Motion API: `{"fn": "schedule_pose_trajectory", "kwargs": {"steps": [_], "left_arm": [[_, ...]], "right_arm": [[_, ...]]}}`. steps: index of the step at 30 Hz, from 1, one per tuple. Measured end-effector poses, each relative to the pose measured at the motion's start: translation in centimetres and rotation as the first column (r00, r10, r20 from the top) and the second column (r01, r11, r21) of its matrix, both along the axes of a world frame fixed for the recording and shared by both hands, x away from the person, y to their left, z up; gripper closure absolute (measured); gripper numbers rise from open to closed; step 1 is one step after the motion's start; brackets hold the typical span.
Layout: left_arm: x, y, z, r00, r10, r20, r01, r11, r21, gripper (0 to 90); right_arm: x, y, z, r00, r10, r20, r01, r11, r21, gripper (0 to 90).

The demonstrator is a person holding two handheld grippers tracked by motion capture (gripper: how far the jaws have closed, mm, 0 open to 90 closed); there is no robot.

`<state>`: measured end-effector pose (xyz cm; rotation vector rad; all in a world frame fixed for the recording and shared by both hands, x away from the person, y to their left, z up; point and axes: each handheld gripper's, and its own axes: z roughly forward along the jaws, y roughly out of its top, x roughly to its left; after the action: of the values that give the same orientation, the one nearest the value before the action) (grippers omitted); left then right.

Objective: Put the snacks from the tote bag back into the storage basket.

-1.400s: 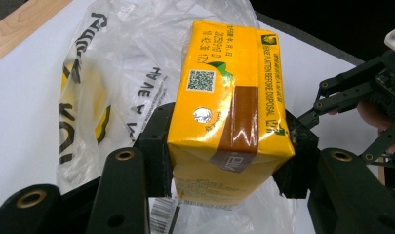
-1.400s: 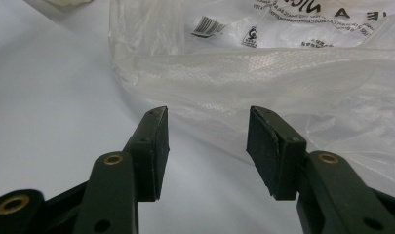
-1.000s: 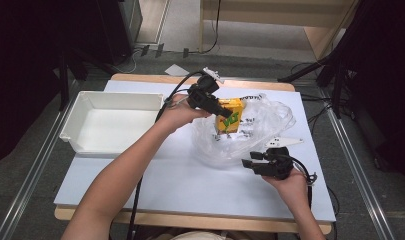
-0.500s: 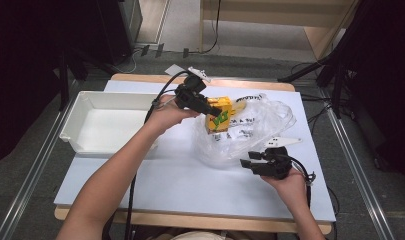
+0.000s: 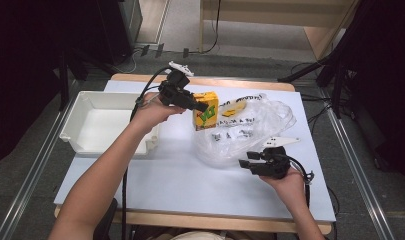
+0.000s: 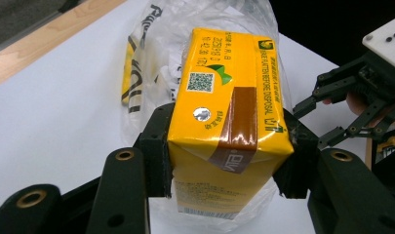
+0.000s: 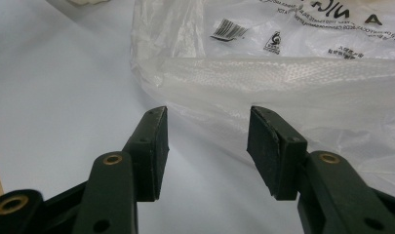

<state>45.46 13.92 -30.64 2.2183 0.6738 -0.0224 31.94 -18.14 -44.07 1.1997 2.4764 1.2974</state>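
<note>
Hanging above the worktop just outside the plastic bag, the yellow carton sits pinched in the left gripper fingers; it may slip. The right gripper fingers gape wide, empty, beside the bag.

At the centre of the frame a white table with a wooden edge carries a white tray at its left. The left gripper, reaching in from the lower left on a bare forearm, has its jaws closed on a yellow carton, held above the table just left of a clear plastic bag. The bag lies crumpled right of centre, with black print on it. The right gripper, at the lower right, sits with jaws apart just beside the bag's near edge. A black cable trails down toward the bottom edge.
</note>
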Motion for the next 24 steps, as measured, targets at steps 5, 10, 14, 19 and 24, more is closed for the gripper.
{"fn": "schedule_pose_trajectory", "kwargs": {"steps": [5, 10, 14, 19, 24], "left_arm": [[0.0, 1.1, 1.0, 0.9996, 0.021, 0.017, -0.021, 0.9998, 0.002, 51.3], [-0.1, 2.4, 1.8, 0.9986, 0.041, 0.033, -0.041, 0.9991, 0.005, 51.3], [0.0, 3.3, 2.1, 0.9978, 0.057, 0.035, -0.057, 0.9983, 0.010, 51.3], [0.2, 4.5, 2.2, 0.9962, 0.080, 0.032, -0.081, 0.9967, 0.005, 51.3], [0.1, 6.0, 2.2, 0.9942, 0.100, 0.041, -0.100, 0.9949, 0.008, 51.3]], "right_arm": [[0.0, 0.1, -0.1, 1.0000, 0.003, -0.005, -0.003, 1.0000, -0.004, 50.7], [0.0, 0.1, -0.2, 1.0000, 0.003, -0.006, -0.003, 1.0000, -0.003, 50.6], [-0.1, 0.2, -0.1, 1.0000, 0.004, -0.005, -0.004, 1.0000, -0.004, 50.6], [0.0, 0.3, -0.1, 1.0000, 0.008, -0.004, -0.008, 1.0000, -0.005, 50.6], [0.0, 0.2, -0.2, 1.0000, 0.007, -0.006, -0.007, 1.0000, -0.005, 50.4]]}}
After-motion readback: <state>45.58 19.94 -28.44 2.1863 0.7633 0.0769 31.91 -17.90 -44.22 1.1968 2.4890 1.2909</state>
